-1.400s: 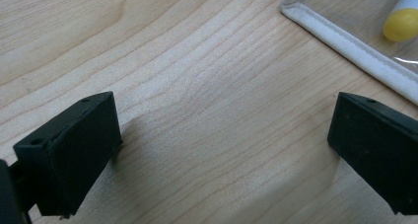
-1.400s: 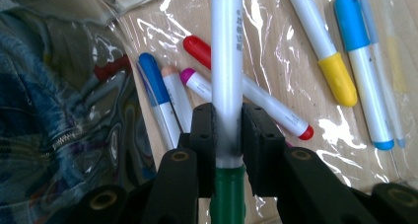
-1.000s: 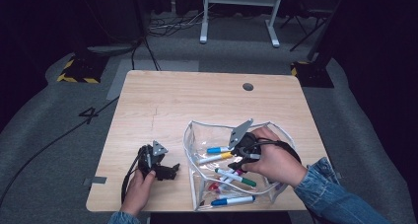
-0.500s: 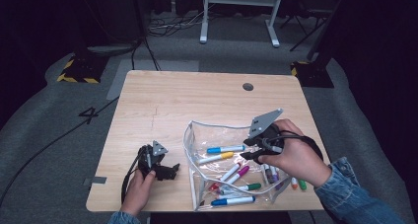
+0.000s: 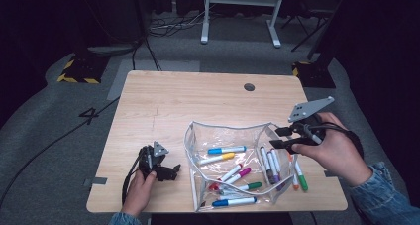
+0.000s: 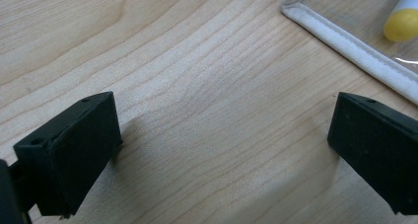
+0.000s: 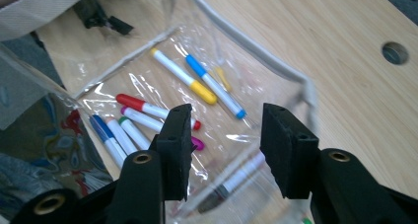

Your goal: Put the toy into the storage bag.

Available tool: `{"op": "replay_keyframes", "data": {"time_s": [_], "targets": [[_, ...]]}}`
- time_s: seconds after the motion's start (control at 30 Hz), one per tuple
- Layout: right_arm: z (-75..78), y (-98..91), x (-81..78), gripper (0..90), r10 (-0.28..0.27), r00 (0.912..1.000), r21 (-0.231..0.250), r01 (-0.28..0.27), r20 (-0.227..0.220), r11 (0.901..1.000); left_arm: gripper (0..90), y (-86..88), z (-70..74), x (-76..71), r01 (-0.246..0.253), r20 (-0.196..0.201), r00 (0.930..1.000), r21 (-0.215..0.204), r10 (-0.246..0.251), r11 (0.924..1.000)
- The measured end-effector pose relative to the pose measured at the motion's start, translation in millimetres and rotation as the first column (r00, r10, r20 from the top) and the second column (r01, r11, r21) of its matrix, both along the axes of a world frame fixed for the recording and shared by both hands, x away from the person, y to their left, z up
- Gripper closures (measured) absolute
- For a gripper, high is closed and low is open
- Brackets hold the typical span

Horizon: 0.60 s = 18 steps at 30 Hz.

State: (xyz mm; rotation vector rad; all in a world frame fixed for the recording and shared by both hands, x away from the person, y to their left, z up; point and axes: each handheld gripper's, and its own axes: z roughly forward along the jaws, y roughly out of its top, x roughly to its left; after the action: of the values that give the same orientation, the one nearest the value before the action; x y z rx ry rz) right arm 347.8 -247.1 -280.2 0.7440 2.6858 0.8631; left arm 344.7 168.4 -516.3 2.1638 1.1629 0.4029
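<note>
Beside clear pouch [image 5: 233,136], right gripper [image 5: 283,137], empty

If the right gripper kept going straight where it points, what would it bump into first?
Probably the clear pouch: the right gripper, jaws open and empty, points at its plastic, with markers inside just behind; depth is uncertain.

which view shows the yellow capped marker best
The right gripper view: the yellow-capped marker lies whole and close inside the clear pouch. The high view shows it small; the left gripper view catches just its yellow end.
</note>
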Motion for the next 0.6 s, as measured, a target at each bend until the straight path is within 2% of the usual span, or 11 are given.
{"op": "replay_keyframes", "data": {"time_s": [0.13, 0.27, 0.47, 0.6], "targets": [[-0.4, -19.9, 1.0, 56.5, -0.055, 0.9985, -0.001, 0.055, -0.005, 0.9985, 0.0, -0.3, -0.2, -0.1, -0.002, -0.001, 1.0000, -0.004, 0.002, 1.0000], [-2.5, -40.6, 2.7, 56.7, -0.122, 0.9925, 0.007, 0.122, -0.011, 0.9925, 0.0, -0.2, -0.1, -0.2, -0.002, -0.003, 1.0000, -0.004, 0.002, 1.0000], [-14.7, -70.4, 9.0, 57.0, -0.209, 0.9774, 0.012, 0.209, -0.032, 0.9777, 0.0, 0.0, 0.0, 0.0, 0.000, -0.001, 1.0000, 0.000, 0.000, 1.0000], [-27.2, -88.0, 14.5, 57.0, -0.264, 0.9629, 0.011, 0.265, -0.057, 0.9642, 0.1, -0.3, -0.1, -0.2, -0.003, -0.003, 1.0000, -0.004, 0.003, 1.0000]]}}
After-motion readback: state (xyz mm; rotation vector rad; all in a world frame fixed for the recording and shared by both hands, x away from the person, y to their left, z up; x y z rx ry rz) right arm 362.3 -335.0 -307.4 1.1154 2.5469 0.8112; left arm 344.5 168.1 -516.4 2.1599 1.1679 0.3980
